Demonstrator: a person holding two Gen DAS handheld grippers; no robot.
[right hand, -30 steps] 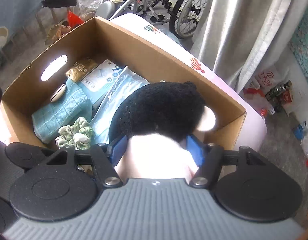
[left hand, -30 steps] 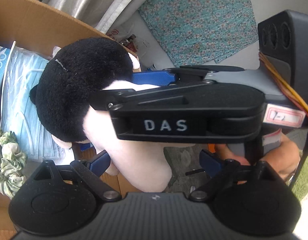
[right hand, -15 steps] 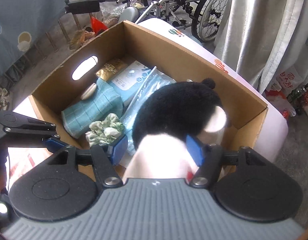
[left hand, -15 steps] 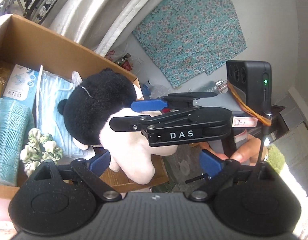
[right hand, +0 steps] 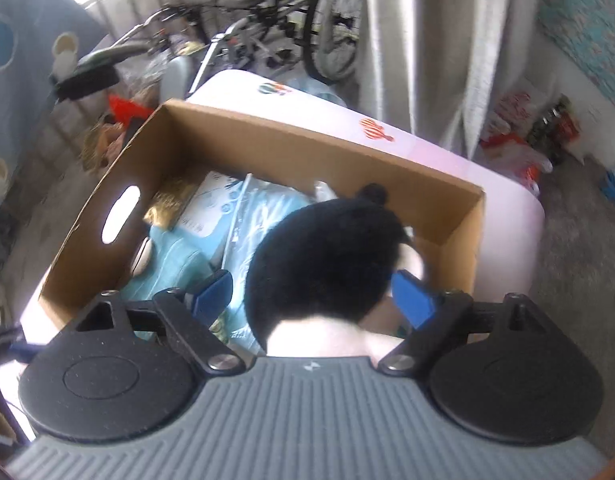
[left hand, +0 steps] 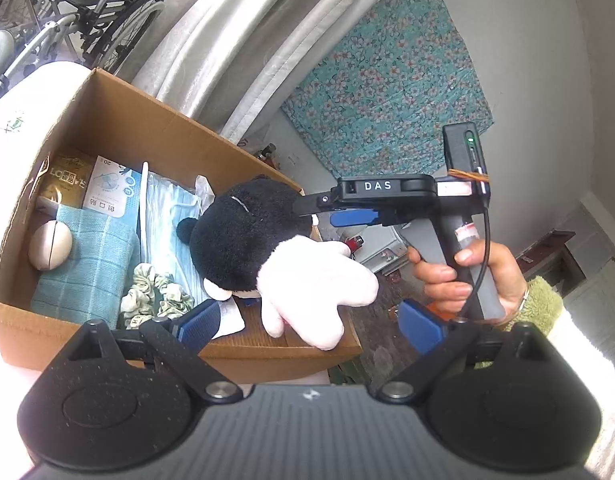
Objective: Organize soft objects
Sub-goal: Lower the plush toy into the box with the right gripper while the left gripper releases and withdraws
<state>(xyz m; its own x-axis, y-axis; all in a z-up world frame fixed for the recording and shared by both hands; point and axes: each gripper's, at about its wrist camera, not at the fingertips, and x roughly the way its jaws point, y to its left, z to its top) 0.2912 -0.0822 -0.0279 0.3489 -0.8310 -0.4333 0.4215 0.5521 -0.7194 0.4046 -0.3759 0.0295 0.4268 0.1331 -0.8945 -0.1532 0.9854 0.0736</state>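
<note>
A black and white plush toy (left hand: 267, 248) lies over the near right corner of a cardboard box (left hand: 147, 124), its white legs hanging over the rim. The box holds a teal cloth (left hand: 87, 264), a green scrunchie (left hand: 151, 296), face masks (left hand: 167, 216) and packets. My left gripper (left hand: 311, 322) is open and empty, in front of the box. My right gripper (right hand: 311, 294) is open, its blue pads either side of the plush (right hand: 323, 260) with gaps showing; it also shows in the left wrist view (left hand: 347, 208) above the toy.
The box sits on a white table (right hand: 503, 216). A wheelchair (right hand: 299, 20) and grey curtain (right hand: 439, 40) stand behind. A floral cloth (left hand: 391, 96) hangs on the wall. Bottles and bags (right hand: 527, 136) lie on the floor to the right.
My right gripper has opened and let go of the plush, which now rests on the box corner. My left gripper has drawn back from the box.
</note>
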